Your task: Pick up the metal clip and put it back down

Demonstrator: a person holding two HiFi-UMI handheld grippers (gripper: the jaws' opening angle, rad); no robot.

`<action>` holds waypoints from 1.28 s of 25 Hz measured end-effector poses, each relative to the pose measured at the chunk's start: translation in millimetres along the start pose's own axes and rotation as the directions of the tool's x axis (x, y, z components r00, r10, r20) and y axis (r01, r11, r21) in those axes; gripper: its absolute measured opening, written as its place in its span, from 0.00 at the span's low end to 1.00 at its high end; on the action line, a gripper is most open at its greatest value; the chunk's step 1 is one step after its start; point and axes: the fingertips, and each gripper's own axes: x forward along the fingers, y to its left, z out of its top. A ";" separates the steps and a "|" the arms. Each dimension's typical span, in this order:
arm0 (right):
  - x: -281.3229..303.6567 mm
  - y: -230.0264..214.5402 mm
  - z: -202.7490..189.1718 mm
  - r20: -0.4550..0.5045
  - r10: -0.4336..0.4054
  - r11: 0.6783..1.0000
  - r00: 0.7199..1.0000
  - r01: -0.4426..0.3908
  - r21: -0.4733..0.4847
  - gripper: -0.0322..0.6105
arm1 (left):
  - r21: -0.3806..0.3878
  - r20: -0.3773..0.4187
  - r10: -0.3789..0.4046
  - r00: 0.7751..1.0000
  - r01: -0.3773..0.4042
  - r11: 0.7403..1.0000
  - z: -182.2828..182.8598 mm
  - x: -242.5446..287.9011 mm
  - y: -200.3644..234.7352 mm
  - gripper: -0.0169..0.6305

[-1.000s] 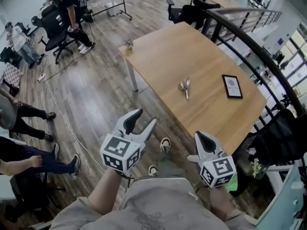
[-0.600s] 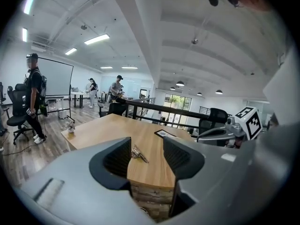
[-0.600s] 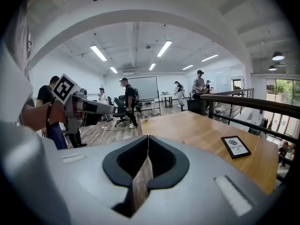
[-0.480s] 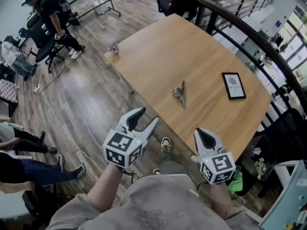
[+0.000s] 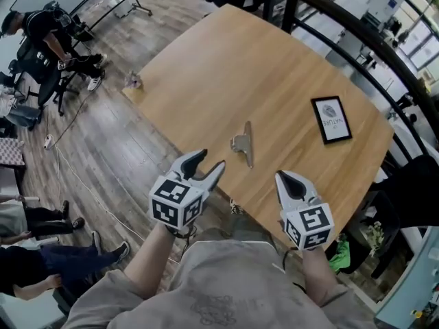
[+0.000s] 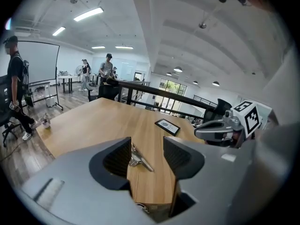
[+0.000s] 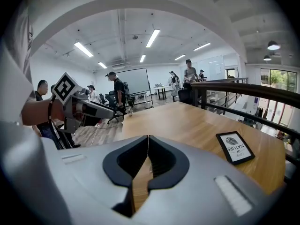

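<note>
Lying untouched on the light wooden table [image 5: 240,67] in head view was a small silver metal clip [image 5: 242,143]. Left gripper view showed the left gripper [image 6: 146,149] parted, empty, framing it for a likely grasp; right gripper view, the right gripper [image 7: 148,146] closed, empty, seemingly spare.

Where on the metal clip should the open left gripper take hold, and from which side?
Likely the looped handle side of the metal clip: it seems to stand off the table, while the long straight edge lies flat. The left gripper is nearest with jaws apart, so come from the near table edge, angled down.
</note>
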 end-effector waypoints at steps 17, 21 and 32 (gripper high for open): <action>38.5 -43.8 -35.6 -0.071 -0.036 0.994 0.997 0.043 0.098 0.07 | -0.150 -0.197 -0.110 0.974 0.081 0.985 -44.1 104.2 24.9 0.36; 46.5 -48.3 -44.7 -0.090 -0.054 0.991 0.994 0.065 0.120 0.07 | -0.173 -0.226 -0.146 0.963 0.108 0.979 -57.5 128.0 33.1 0.36; 78.8 -65.9 -62.1 -0.116 -0.081 0.982 0.990 0.099 0.163 0.07 | -0.328 -0.291 -0.235 0.927 0.135 0.935 -97.7 186.8 53.4 0.35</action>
